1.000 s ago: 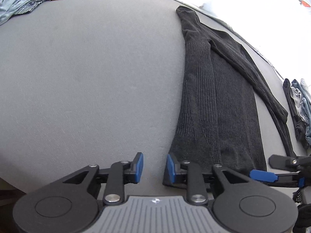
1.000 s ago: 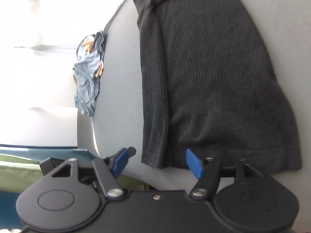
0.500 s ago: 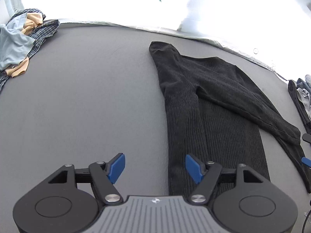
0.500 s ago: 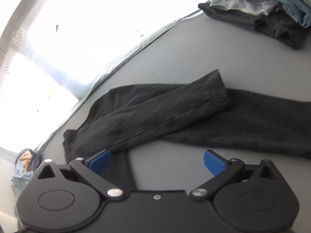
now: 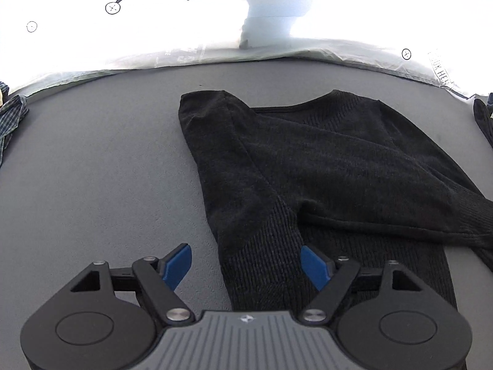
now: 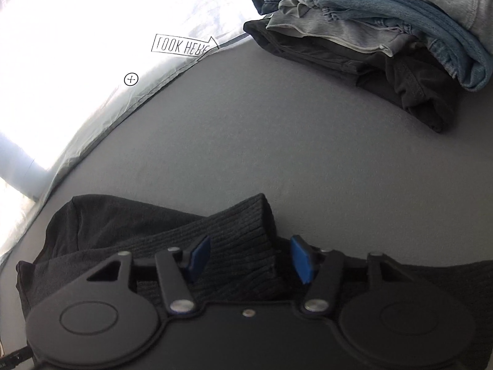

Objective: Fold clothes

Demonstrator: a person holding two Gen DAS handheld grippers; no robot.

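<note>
A dark ribbed sweater lies flat on the grey table, collar at the far side, with one sleeve folded across its body. My left gripper hovers over the sweater's left folded edge. Its jaws are opening and its blue pads touch no cloth. In the right wrist view the sleeve's ribbed cuff lies between the fingers of my right gripper. Those jaws are closing around the cuff, and a gap still shows beside the right pad.
A stack of folded clothes, denim and dark pieces, sits at the table's far right. A checked garment lies at the left edge. A white printed sheet borders the table's far side.
The left gripper travelled from the sweater's hem toward its collar end while its jaws widened. The right gripper swung from the hem to the sleeve cuff, opened wide, then narrowed around the cuff.
</note>
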